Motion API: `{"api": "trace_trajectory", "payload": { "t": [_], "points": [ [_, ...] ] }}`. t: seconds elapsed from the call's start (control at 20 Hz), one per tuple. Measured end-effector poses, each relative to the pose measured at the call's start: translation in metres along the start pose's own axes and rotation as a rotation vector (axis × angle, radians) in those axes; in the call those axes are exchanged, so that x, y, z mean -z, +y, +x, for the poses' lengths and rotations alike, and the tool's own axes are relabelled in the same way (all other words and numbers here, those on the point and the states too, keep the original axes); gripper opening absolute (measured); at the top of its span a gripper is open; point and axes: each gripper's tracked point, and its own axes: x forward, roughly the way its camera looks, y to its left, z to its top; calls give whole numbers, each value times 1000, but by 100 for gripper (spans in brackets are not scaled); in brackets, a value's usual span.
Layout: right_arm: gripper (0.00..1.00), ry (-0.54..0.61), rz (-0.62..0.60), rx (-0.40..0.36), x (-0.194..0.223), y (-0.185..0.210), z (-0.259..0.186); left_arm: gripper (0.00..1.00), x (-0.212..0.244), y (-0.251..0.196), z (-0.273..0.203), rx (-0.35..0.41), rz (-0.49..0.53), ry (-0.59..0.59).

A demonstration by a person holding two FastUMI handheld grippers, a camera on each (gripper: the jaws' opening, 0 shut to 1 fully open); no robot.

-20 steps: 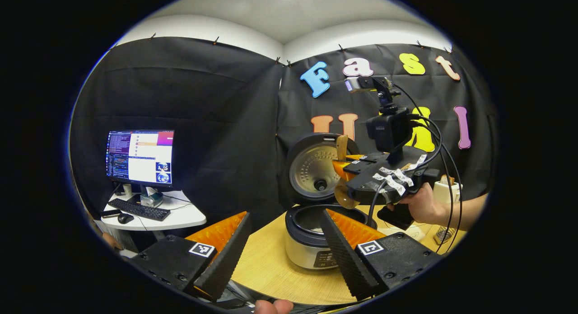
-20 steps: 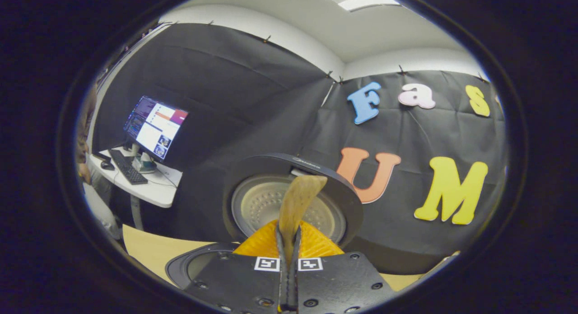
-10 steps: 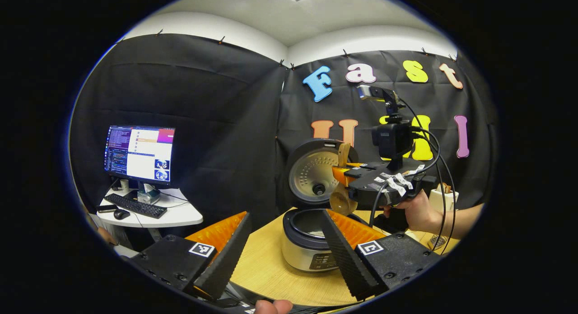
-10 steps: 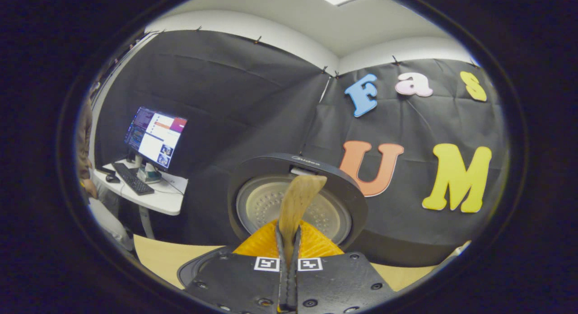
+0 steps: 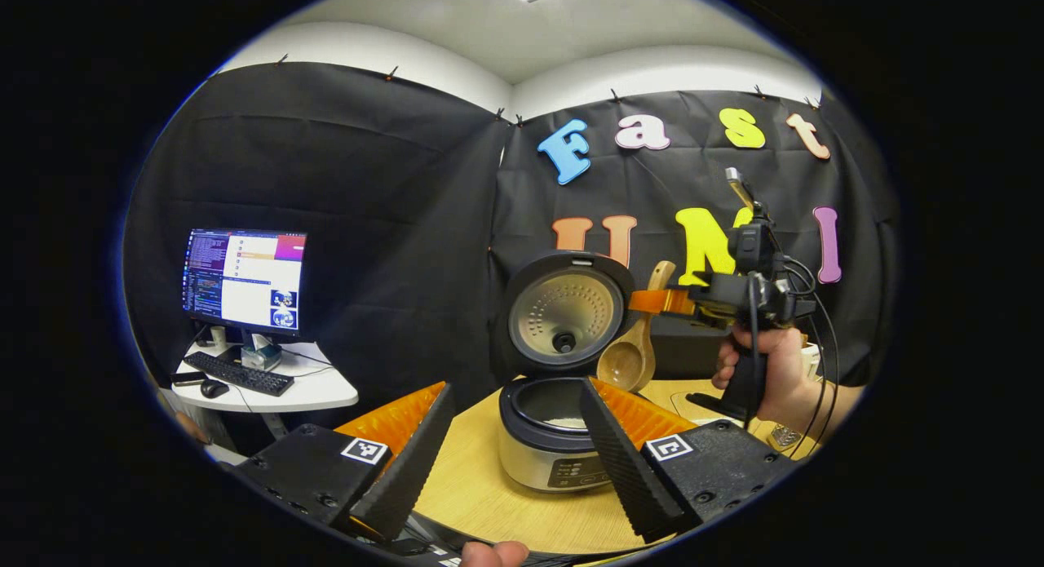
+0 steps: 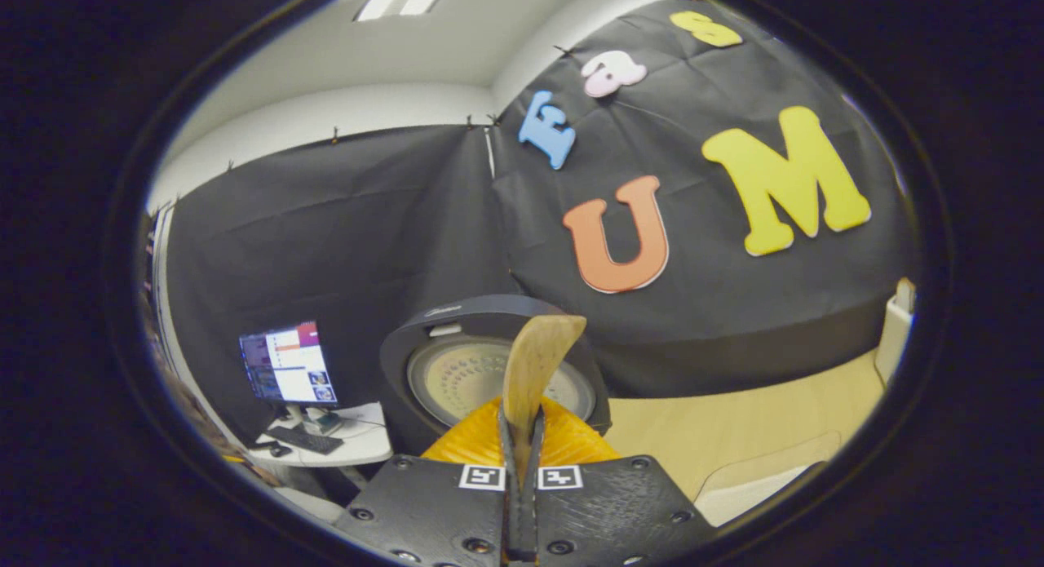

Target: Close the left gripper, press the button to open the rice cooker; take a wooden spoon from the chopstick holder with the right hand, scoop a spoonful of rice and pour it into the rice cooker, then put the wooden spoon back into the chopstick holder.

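The booth's black cloth wall closed off the far side, with a white ceiling above and a light wooden tabletop (image 5: 477, 477) below.

In the left gripper view, your left tongs (image 5: 510, 449) stood open at the near edge, their two fingers wide apart and holding nothing. Between and just beyond them sat the rice cooker (image 5: 548, 445) on the tabletop, its lid (image 5: 567, 314) raised upright at the back and the inner pot exposed. To the right of the lid, your right tongs (image 5: 656, 301) were held above the tabletop by your hand (image 5: 763, 371), closed on the handle of the wooden spoon (image 5: 632, 351). The spoon hung nearly upright, bowl downward, just right of the cooker's lid and above the tabletop, touching neither. I could not tell whether the bowl held any rice. Far to the left, a monitor (image 5: 243, 281) stood lit on a white desk (image 5: 277, 383) with a keyboard (image 5: 236, 374) and a mouse (image 5: 213, 388) in front of it.

In the right gripper view, your right tongs (image 6: 522, 436) were pressed shut on the spoon's handle (image 6: 534, 371), whose end rose up between the fingers. Behind it stood the cooker's open lid (image 6: 489, 371), the monitor (image 6: 287, 373) to its left, and bare tabletop (image 6: 734, 436) to its right. A white object (image 6: 893, 330) stood at the far right edge; I could not tell what it was.
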Motion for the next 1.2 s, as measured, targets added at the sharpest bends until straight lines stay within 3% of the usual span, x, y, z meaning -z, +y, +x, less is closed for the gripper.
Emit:
{"api": "trace_trajectory", "payload": {
  "t": [0.15, 0.45, 0.95, 1.2],
  "points": [
    [0, -4, 122, 9, -6, -21, -30, 99, -4, -13, 1, 23, 2, -9],
    [0, -67, 198, 69, -21, -75, -116, 99, -8, -49, -3, 94, 40, -29],
    [0, -250, 226, 387, -74, -227, -266, 99, -10, -109, -7, 191, 55, -56],
    [0, -282, 144, 564, -70, -288, -316, 99, -2, -131, -7, 232, 86, -47]
  ]
}}
